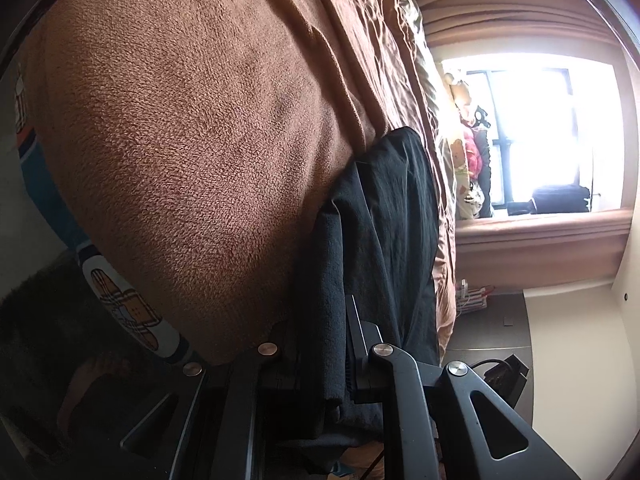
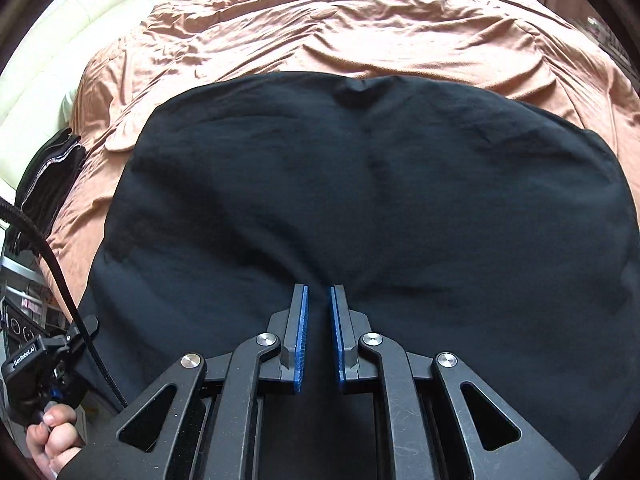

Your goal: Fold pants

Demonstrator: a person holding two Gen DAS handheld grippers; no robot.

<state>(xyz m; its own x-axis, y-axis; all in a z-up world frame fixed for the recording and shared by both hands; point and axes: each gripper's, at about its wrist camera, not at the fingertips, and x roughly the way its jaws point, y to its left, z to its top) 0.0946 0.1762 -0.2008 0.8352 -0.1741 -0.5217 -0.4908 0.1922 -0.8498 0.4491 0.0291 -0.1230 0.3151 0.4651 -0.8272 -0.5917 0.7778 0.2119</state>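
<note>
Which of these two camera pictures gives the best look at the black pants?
The right wrist view: the black pants lie spread across the brown bedcover, with nearly their whole outline visible. The left wrist view shows only a bunched strip of the black pants, pinched in the left gripper.

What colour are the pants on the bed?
Black; the pants show best in the right wrist view.

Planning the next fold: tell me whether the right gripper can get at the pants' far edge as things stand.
Probably not yet: the right gripper looks shut on the black pants near their close edge. Nothing lies across the cloth, so once released the way looks free.
</note>
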